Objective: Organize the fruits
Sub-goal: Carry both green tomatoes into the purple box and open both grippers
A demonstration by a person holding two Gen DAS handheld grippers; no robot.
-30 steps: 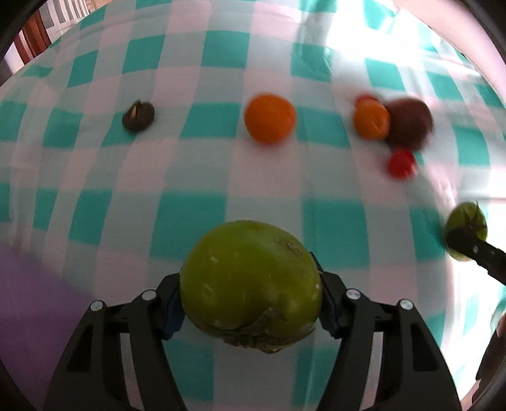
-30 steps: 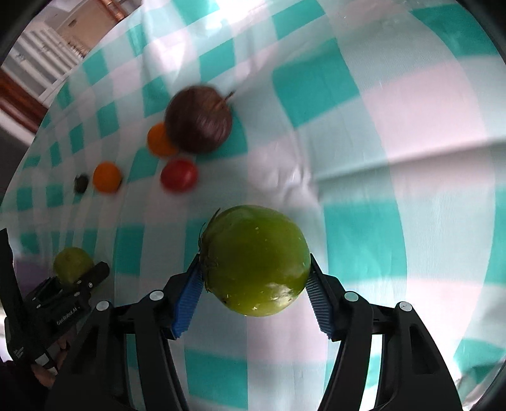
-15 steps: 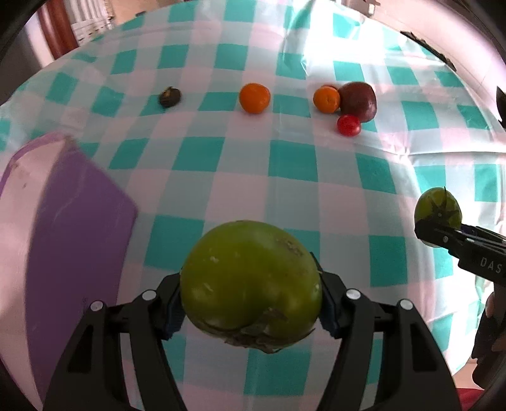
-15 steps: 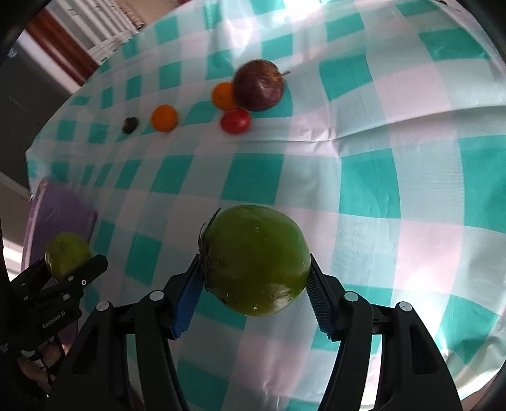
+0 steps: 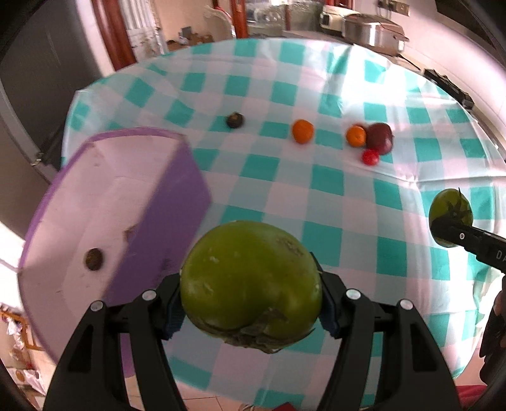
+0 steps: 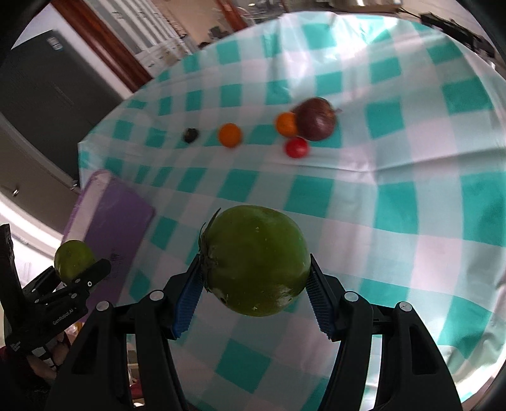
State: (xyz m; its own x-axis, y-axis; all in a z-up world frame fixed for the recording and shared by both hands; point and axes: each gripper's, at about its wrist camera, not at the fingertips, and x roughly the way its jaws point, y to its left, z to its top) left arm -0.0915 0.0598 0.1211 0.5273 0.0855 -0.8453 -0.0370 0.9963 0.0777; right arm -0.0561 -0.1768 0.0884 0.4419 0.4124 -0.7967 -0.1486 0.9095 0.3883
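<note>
Here, a green fruit with a rough brown patch (image 5: 251, 284) is clamped between the blue pads of the left gripper (image 5: 251, 311), held in the air just beside the near corner of a purple bin (image 5: 177, 202). The bin's pale interior shows a small brown spot. A green tomato (image 6: 257, 259), its dark calyx turned leftward, is clamped in the right gripper (image 6: 253, 300), raised above the teal-and-white checked tablecloth (image 6: 395, 196). Further back on the cloth a loose row is seen: a small dark fruit (image 5: 235, 120), an orange citrus (image 5: 302, 131) well apart from it, then a second orange citrus (image 5: 355, 136) touching a dark purple fruit (image 5: 379, 137), with a small red tomato (image 5: 370, 157) just in front of them. Silver cookware (image 5: 373, 28) is visible beyond the table.
</note>
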